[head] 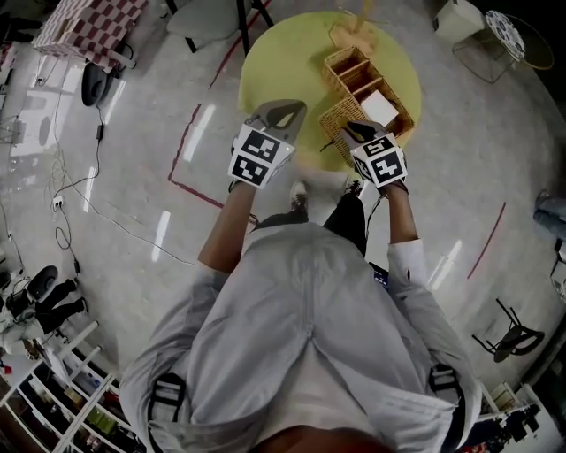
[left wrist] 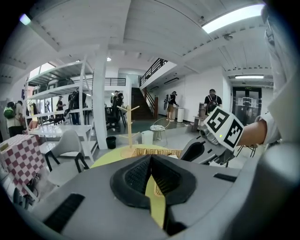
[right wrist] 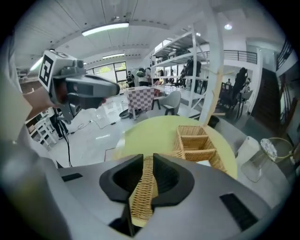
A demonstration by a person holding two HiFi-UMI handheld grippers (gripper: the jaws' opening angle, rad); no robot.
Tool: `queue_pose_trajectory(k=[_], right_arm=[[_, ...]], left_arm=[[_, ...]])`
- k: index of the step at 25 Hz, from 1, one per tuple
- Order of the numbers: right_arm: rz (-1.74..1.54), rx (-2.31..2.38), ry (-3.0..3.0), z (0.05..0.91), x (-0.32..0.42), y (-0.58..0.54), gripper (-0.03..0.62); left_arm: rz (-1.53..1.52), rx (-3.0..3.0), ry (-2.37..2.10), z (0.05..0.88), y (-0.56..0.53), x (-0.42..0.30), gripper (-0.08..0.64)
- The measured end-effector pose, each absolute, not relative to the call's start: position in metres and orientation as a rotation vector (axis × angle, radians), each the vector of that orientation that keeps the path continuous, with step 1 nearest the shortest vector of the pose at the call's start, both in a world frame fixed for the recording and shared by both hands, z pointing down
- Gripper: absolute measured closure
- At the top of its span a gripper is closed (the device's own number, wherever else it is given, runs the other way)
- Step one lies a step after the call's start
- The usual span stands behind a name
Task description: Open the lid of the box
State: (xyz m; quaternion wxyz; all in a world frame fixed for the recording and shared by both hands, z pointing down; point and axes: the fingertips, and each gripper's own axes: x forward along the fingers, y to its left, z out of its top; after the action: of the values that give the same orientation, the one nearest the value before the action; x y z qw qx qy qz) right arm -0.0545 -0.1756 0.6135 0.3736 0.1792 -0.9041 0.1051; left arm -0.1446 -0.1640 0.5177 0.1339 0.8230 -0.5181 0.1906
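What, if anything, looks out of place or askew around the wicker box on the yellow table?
Only the wicker lid: instead of lying flat on the wicker box, it stands tilted up on edge, pinched between the fingers of the right gripper, so the compartments are uncovered. Nothing looks spilled or damaged.

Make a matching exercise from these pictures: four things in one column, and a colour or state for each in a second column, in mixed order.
Things:
1. right claw
2. left claw
3. round table
4. cloth

Colours or states:
A. yellow
B. red and white checks
C. shut on the wicker lid
D. shut, with nothing between

Pairs: 1-C, 2-D, 3-A, 4-B.
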Motion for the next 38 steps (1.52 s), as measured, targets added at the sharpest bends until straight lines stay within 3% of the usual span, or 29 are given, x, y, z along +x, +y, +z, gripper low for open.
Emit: queue_pose_trajectory(k=[16, 29, 38], right_arm=[[-0.05, 1.095, -2.367, 0.421, 0.037, -0.242, 0.565], [-0.142, 1.328, -2.403, 0.344, 0.08, -0.234, 0.569], [-0.185, 1.302, -2.417, 0.337, 0.079, -0.228, 0.569]], left_arm=[[0.475, 2.667, -1.494, 0.425, -0.213, -0.106, 0.531], [0.408, 2.847, -1.509, 0.356, -0.216, -0.085, 0.531], [0.408, 2.884, -1.497, 0.349, -0.213, -0.073, 0.531]])
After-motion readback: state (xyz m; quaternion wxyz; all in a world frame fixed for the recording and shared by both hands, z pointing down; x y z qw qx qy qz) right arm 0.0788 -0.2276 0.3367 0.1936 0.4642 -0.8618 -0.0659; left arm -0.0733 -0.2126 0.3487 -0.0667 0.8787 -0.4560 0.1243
